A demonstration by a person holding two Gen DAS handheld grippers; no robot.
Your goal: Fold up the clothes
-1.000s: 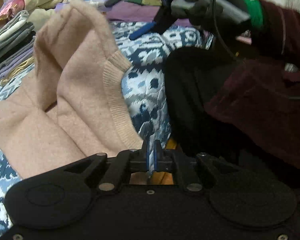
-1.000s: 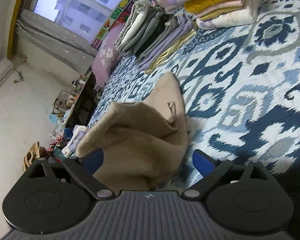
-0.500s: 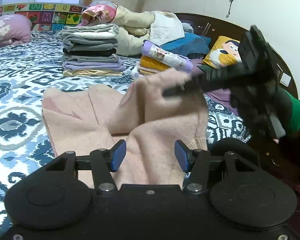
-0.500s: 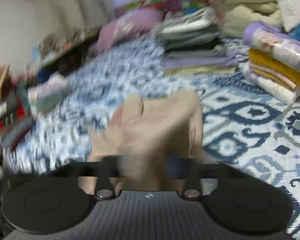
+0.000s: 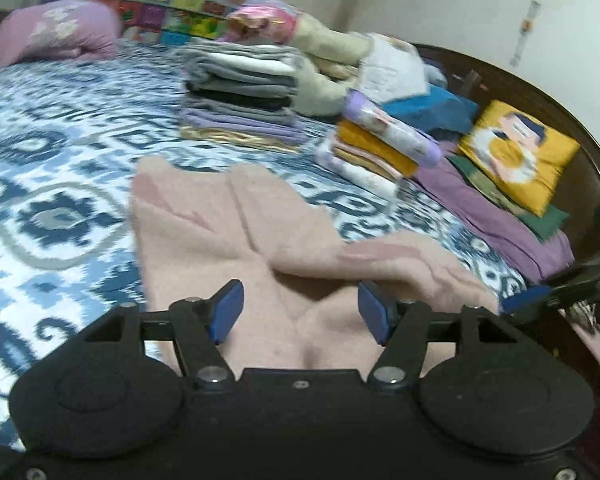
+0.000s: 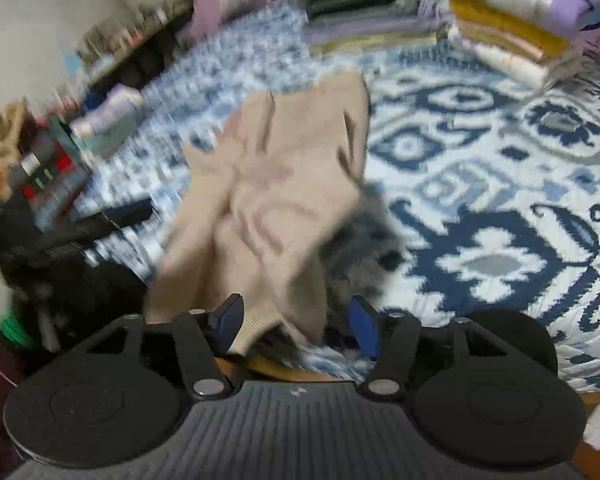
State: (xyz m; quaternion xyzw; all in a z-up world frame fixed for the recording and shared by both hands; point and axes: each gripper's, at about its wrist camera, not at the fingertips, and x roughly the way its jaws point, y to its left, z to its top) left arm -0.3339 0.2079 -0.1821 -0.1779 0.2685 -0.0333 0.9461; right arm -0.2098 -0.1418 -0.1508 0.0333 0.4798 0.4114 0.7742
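Note:
A pale pink knit sweater [image 5: 236,236] lies crumpled on the blue-and-white patterned bed cover [image 5: 52,184]. It also shows in the right wrist view [image 6: 276,184], where its ribbed hem hangs near the bed's front edge. My left gripper [image 5: 301,312] is open and empty just above the near part of the sweater. My right gripper [image 6: 296,326] is open, with the hem lying loose between its blue fingers [image 6: 229,322]. One blue finger of the right gripper [image 5: 524,306] shows at the right of the left wrist view. Both views are blurred.
Stacks of folded clothes stand at the back: a grey and lilac one [image 5: 240,96] and a yellow and lilac one [image 5: 380,152]. A yellow cushion [image 5: 516,156] leans on the dark headboard. Cluttered shelves [image 6: 40,160] lie beyond the bed's left side.
My left gripper opened and let go of the cloth. My right gripper closed on the sweater, then opened; the raised sweater dropped onto the bed. Both cameras swung.

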